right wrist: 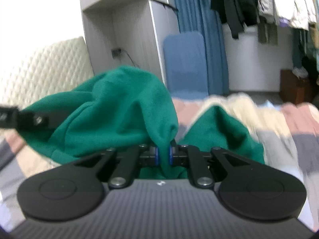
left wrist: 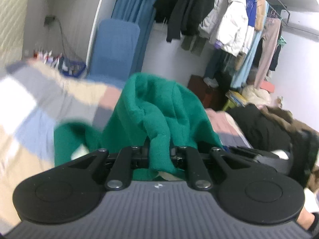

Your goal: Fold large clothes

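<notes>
Both grippers are clamped down tight here. The left gripper (left wrist: 159, 151) is pinched on a bunched fold of green cloth (left wrist: 153, 107), its pads hidden by the fabric. The right gripper (right wrist: 163, 152) is closed on the same cloth, which is squeezed between its blue pads (right wrist: 157, 153). Both are tilted a bit downward. The left gripper's tip can be seen at the left edge of the right wrist view.

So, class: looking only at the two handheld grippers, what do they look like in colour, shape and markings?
Both match. The left gripper and the right gripper each have a ribbed grey body with a small white logo, two round black discs, and black linkage arms with silver pivots. Blue finger pads show on the right one.
</notes>
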Demonstrator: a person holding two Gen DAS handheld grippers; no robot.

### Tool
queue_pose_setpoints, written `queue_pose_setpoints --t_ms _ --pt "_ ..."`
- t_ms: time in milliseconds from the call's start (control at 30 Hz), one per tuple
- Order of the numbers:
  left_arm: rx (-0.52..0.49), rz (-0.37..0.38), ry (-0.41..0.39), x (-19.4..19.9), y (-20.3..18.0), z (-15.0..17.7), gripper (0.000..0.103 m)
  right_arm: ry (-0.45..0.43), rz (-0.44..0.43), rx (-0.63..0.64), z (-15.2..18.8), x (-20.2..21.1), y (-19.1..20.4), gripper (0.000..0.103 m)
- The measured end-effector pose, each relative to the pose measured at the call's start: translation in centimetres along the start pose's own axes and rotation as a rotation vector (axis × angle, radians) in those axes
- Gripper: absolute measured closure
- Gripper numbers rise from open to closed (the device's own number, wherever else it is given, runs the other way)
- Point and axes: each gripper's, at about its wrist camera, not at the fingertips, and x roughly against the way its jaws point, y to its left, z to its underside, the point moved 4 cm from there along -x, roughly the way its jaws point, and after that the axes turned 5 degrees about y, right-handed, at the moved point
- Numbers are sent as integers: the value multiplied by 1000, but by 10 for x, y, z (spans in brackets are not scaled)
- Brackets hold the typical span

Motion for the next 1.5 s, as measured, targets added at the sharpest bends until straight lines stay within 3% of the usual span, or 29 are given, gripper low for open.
queue_pose_setpoints --t_ms 200,400,567,667,733,767,833,900,1133,1333,1467,1500 --pt "32 -4 79 4 -8 107 87 191 38 -39 69 -4 -2 90" --pt "110 -23 184 -16 11 177 87 263 27 -106 100 -18 -15 89" --pt "132 1 189 -17 29 195 85 242 26 -119 97 -17 -9 89" --pt "107 -23 190 -12 33 201 75 227 28 -132 97 -11 -7 82" --pt "96 -42 187 -11 36 200 58 206 16 -165 96 0 -7 57" --pt "97 -61 179 -6 39 203 50 186 8 -181 94 5 -6 49" --pt "98 -74 152 -2 42 200 50 127 2 -222 90 19 -7 31" --pt "107 -102 151 3 46 203 49 73 -15 -246 85 29 -5 27" --pt "72 -145 148 3 43 202 49 -18 -83 -138 72 24 21 26" --pt "51 -160 145 -13 41 192 49 -26 -83 -34 68 -10 39 27" --pt "51 -165 132 -15 44 191 49 19 -83 21 74 -34 45 27" --pt "51 -168 125 -15 45 190 49 35 -83 34 76 -38 45 37"
